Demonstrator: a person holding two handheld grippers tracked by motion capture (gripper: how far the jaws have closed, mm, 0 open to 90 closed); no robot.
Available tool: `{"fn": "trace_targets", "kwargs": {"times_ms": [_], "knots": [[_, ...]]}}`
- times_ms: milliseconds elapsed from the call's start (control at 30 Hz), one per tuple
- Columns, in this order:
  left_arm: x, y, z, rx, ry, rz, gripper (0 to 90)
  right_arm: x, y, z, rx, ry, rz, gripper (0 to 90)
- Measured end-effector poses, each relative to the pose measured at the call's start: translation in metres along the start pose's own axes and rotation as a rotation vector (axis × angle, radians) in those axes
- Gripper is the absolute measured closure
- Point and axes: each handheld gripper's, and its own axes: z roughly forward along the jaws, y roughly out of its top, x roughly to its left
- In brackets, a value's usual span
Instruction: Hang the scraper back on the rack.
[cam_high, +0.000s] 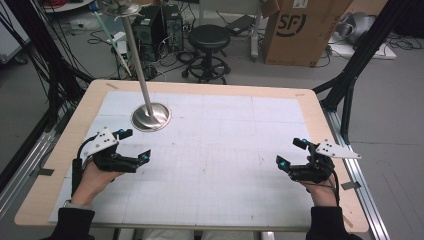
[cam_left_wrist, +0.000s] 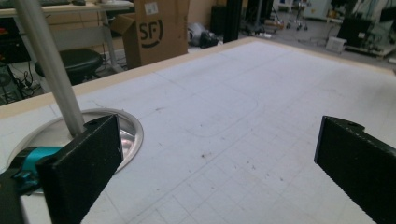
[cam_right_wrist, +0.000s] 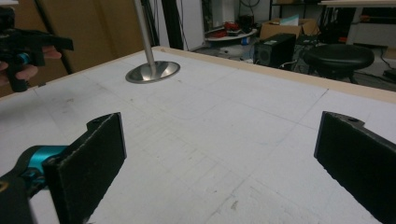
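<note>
As seen from the high view, the left gripper (cam_high: 136, 143) and the right gripper (cam_high: 289, 151) are held low over the white gridded mat (cam_high: 215, 155) at opposite sides of the table (cam_high: 65, 135), each with jaws spread apart and holding nothing. A metal stand (cam_high: 150, 116) with a round base and slanted pole rests on the mat at far left, near the left gripper.

Left gripper view: jaws wide apart over bare mat; the stand's base (cam_left_wrist: 128, 133) lies just behind the left jaw.

Right gripper view: jaws wide apart over bare mat; stand (cam_right_wrist: 154, 71) and left gripper (cam_right_wrist: 28, 49) appear farther off. A black stool (cam_high: 209, 37) and a cardboard box (cam_high: 300, 27) stand beyond the table.
</note>
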Motion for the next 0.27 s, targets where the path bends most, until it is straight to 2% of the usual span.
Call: {"fn": "trace_targets", "kwargs": {"times_ms": [100,267], "knots": [[0.003,0.004,-0.008,-0.042,0.016,-0.03,1.6,-0.001,-0.001,0.0,-0.001,-0.002,0.003,1.1],[0.007,0.007,-0.017,-0.05,0.044,-0.02,1.6,-0.001,-0.003,0.002,0.004,-0.008,0.003,1.1]]}}
